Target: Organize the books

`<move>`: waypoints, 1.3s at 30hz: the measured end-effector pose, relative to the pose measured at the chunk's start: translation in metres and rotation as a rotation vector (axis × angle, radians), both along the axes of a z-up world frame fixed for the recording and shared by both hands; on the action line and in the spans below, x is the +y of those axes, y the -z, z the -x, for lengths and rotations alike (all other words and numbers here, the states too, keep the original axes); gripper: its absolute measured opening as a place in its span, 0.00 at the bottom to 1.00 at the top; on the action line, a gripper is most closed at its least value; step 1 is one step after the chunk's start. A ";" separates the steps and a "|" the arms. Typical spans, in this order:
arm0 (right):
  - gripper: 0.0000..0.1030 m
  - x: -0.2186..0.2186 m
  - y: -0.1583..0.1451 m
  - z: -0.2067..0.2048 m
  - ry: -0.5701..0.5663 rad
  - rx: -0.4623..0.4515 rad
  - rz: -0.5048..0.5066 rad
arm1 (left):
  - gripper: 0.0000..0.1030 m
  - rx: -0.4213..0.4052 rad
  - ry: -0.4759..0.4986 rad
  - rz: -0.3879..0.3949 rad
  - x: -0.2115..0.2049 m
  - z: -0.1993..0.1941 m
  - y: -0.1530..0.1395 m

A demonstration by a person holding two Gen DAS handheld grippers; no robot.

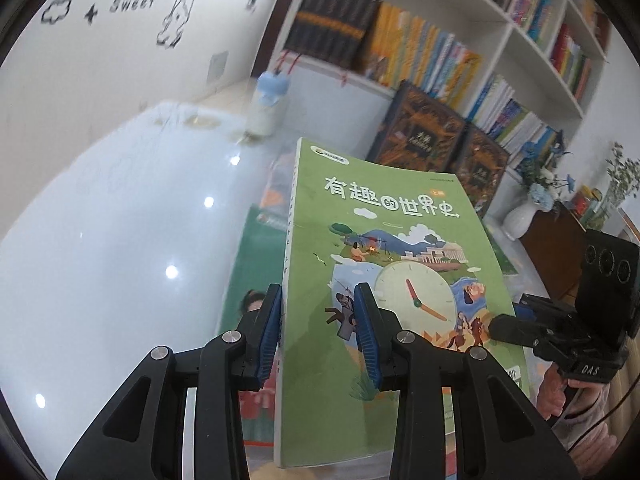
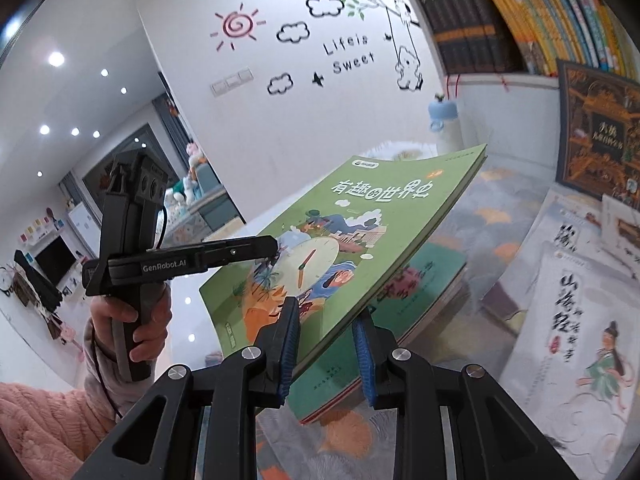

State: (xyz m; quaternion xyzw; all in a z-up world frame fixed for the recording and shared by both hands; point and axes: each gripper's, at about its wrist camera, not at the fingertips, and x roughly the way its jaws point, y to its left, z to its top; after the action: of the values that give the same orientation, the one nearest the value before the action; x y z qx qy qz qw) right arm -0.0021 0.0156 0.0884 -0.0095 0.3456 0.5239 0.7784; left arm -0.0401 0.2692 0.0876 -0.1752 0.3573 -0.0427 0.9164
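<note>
Blue-padded fingers of your left hand-held gripper (image 1: 318, 332) are clamped on the spine edge of the thin green paperback history book (image 1: 384, 280); your right hand-held gripper (image 2: 326, 344) grips its lower edge. It hangs tilted above the bench (image 2: 492, 220), long axis pointing forward toward the white bookshelf (image 1: 508, 36), over a stack of green books (image 2: 432, 280).

Green illustrated book (image 1: 384, 248), blue-padded tongs (image 1: 318, 320)
</note>
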 end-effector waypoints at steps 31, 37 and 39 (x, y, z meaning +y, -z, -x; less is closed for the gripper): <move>0.56 0.039 0.063 -0.009 0.005 0.170 0.072 | 0.33 0.092 -0.125 -0.236 0.007 -0.007 0.043; 0.69 0.047 0.060 0.002 0.005 0.146 0.135 | 0.38 0.083 -0.153 -0.253 0.002 -0.005 0.030; 0.71 0.042 0.062 0.002 0.012 0.168 0.136 | 0.44 0.081 -0.149 -0.250 -0.002 -0.003 0.025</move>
State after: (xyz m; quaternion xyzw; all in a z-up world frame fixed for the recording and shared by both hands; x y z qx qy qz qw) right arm -0.0038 0.0578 0.0267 -0.0163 0.4445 0.4938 0.7472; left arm -0.0370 0.2673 0.0627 -0.0872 0.3826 0.0772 0.9165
